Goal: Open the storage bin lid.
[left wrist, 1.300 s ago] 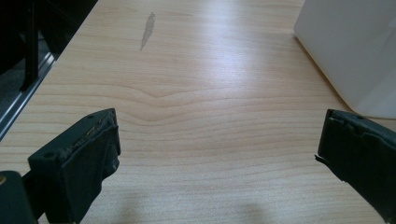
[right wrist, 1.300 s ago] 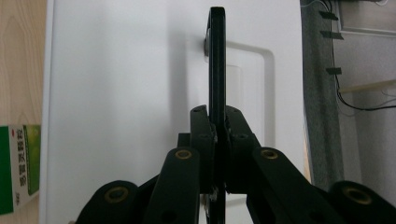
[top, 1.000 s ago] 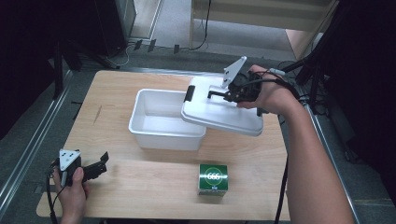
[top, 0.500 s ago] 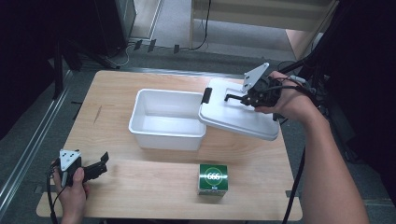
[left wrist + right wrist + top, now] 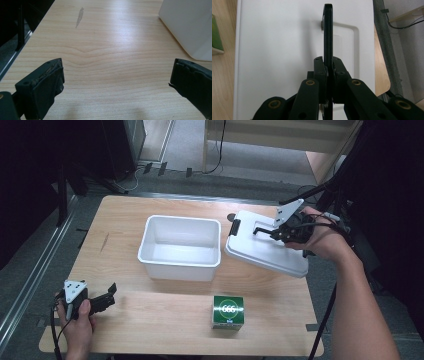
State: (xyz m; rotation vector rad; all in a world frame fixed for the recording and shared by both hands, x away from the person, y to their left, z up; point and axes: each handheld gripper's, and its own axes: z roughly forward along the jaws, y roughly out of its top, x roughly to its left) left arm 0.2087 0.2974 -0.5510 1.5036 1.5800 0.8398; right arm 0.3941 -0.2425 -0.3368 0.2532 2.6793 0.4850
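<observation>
Gripping black handle (image 5: 328,32) of white lid (image 5: 265,251) in right gripper (image 5: 276,232), lid tilted right of white bin (image 5: 180,247). Lowering flat, keeping handle clamped, avoiding table edge. Idling left gripper (image 5: 102,299), jaws spread, nothing between.

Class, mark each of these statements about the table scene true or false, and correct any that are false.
1. The right gripper is shut on the black handle of the white lid. True.
2. The lid sits closed on the white bin. False: the bin is open and the lid is held off to its side, at the table's edge.
3. The left gripper holds the green box. False: its jaws stand open with nothing between them, and the box sits apart on the wooden table.
4. The green box stands outside the bin. True.
5. The bin holds several items. False: its inside looks empty.
</observation>
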